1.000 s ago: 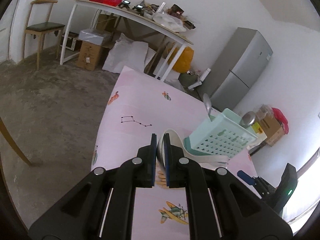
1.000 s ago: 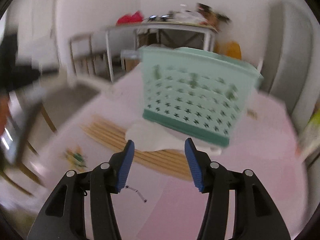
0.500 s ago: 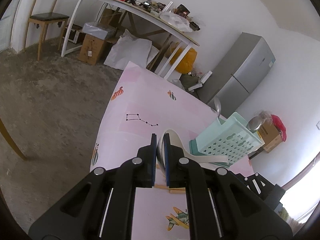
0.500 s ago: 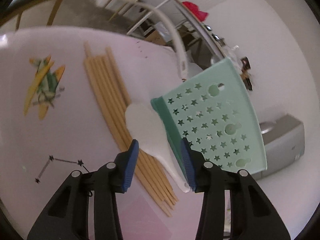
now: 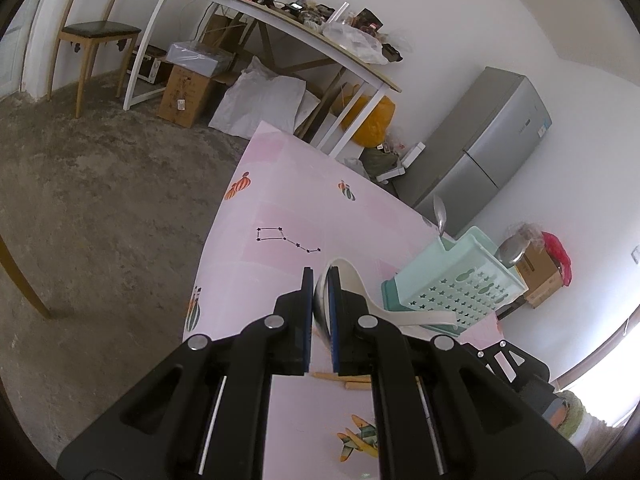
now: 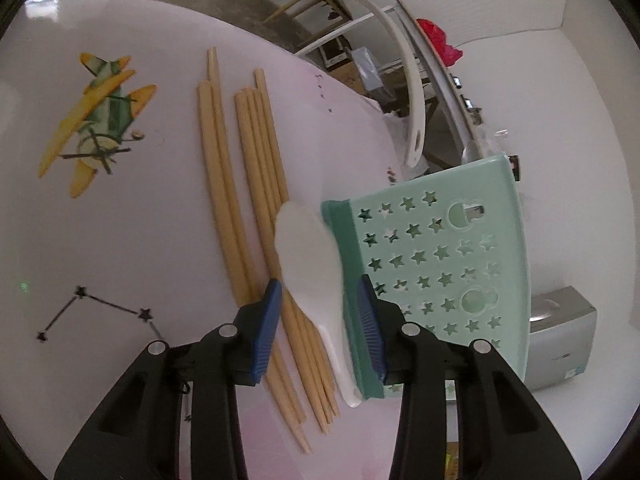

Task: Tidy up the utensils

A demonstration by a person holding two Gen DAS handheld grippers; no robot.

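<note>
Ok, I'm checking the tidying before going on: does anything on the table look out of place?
Yes. A white spoon lies across the loose chopsticks, close against the base of the mint basket, instead of standing in it like the metal spoon. The chopsticks' ends are uneven too.

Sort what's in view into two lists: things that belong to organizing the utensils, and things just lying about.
Belongs to the job:
- white ladle, clamped in the left gripper
- green utensil basket
- wooden chopsticks on the table
- white spoon between the right gripper fingers
- metal spoon standing in the basket

Just lying about:
- fridge
- chair
- cardboard box
- cluttered side table
</note>
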